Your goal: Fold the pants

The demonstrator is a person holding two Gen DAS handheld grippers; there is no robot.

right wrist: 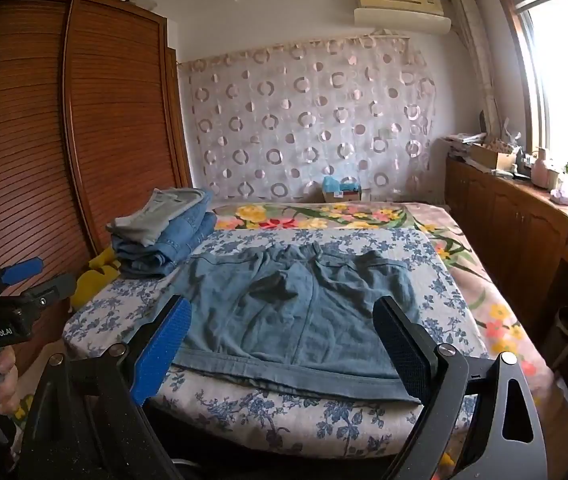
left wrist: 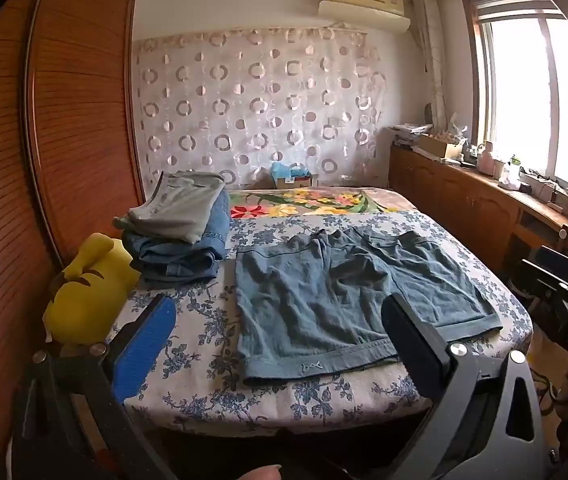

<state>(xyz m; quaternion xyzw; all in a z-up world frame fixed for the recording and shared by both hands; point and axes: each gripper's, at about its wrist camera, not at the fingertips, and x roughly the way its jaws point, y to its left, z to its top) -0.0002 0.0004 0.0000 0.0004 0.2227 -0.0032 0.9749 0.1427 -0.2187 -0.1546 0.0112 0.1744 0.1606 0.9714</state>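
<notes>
Both grippers spread wide, nothing between the fingers; left gripper (left wrist: 279, 344) hangs over the near bed edge, right gripper (right wrist: 279, 348) likewise; each tilts slightly down toward the bed (left wrist: 187, 344).

Pants (left wrist: 348, 296), really blue shorts, lie flat in the centre of both frames, just beyond the fingertips; waistband at the far side, leg hems toward the lower edge of frame; long axis runs near-to-far, width left-to-right.

In the left wrist view the dark finger (left wrist: 412, 344) overlaps the gap between the two legs; in the right wrist view the fingers bracket the right leg's hem (right wrist: 292, 376). Judgement: neither is clearly nearer; each has a hem straight ahead, so a forward-and-down reach comes next.

Outward: folded clothes stack (left wrist: 179, 224) upper left of the pants, well apart; yellow plush (left wrist: 87, 288) at left bed edge.
</notes>
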